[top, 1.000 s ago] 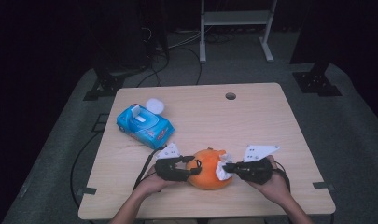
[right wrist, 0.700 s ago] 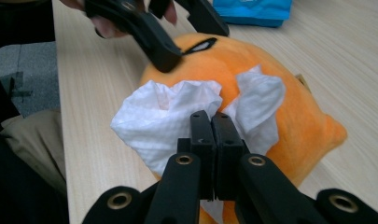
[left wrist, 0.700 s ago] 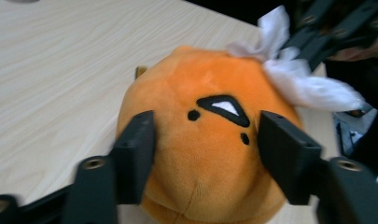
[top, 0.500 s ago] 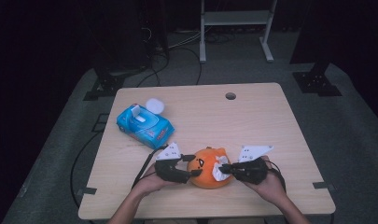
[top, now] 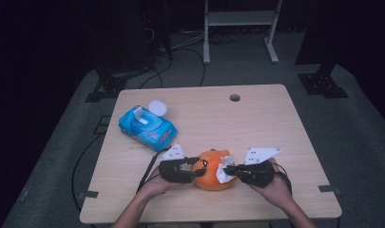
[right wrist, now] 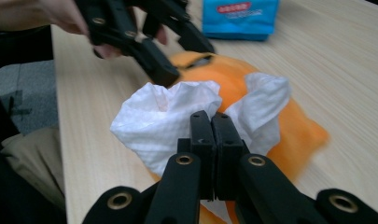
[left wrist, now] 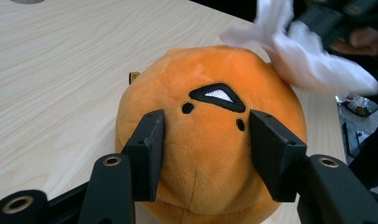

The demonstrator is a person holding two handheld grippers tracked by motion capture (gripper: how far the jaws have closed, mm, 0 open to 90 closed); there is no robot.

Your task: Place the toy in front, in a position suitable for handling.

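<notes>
An orange plush toy (top: 210,169) sits near the front edge of the wooden table (top: 256,123), roughly midway along it, with its stitched face turned toward the person's left side. In the left gripper view the plush toy (left wrist: 210,140) bulges up between the two black jaws, which press into its sides low on the face; those jaws have just been closing in on it, and the soft body is squeezed between them. The left gripper (top: 187,170) lies almost level with the tabletop, pointing across at the toy from the left, the left hand (top: 154,185) behind it with the forearm coming in from the bottom edge. On the opposite flank of the toy a crumpled white wipe (top: 224,168) rests against the orange fabric. The right gripper (top: 232,170) also lies low and level, aimed inward from the right, and its jaws are pressed tight together with the wipe (right wrist: 177,121) pinched between their tips, the tissue bunching out on both sides of them over the toy. The right hand (top: 271,183) grips it from behind. Farther back on the left part of the table lies a blue pack of wipes (top: 147,127), its lid flipped up, well apart from the toy.
</notes>
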